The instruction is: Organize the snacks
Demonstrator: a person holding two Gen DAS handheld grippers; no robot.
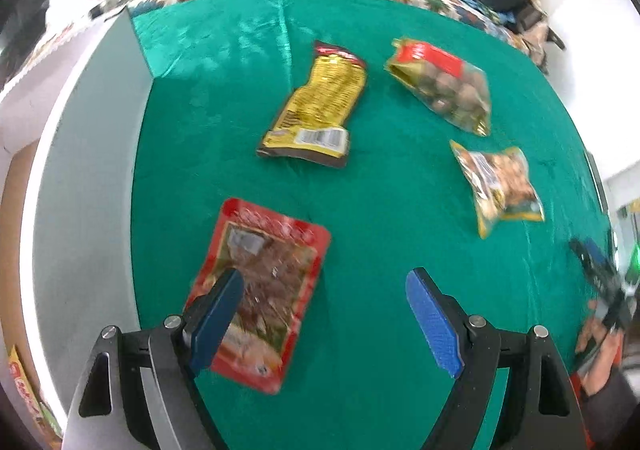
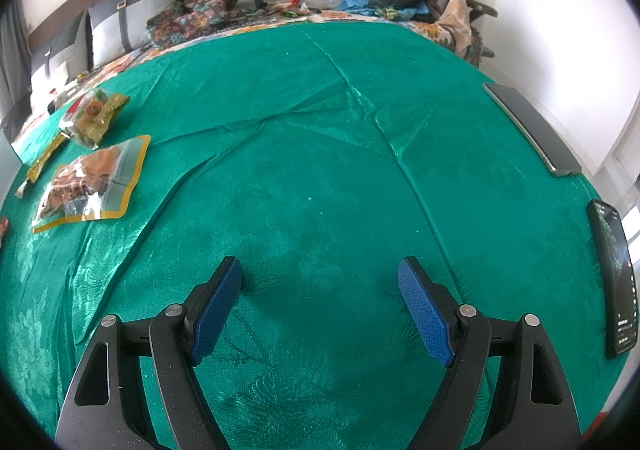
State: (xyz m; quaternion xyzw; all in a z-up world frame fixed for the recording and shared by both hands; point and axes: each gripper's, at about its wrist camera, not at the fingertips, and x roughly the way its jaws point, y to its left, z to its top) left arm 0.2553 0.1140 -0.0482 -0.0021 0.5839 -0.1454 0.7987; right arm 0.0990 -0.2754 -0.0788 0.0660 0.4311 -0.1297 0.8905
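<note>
My left tongs (image 1: 324, 294) wide apart over the green cloth (image 1: 380, 210), red snack pack (image 1: 260, 290) at nine o'clock, yellow pack (image 1: 316, 106) at twelve, my right tongs (image 2: 320, 282) apart too, holding nothing

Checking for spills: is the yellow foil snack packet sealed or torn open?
Cannot tell. The yellow foil snack packet lies flat on the green cloth; nothing spilled.

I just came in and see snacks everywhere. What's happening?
A person is tidying snack packets on a green cloth, using a hand-held gripper in each hand. The left hand-held gripper hangs open over the red packet, gripping nothing. The right hand-held gripper is open over bare cloth. The yellow packet and two clear bags lie loose.
</note>
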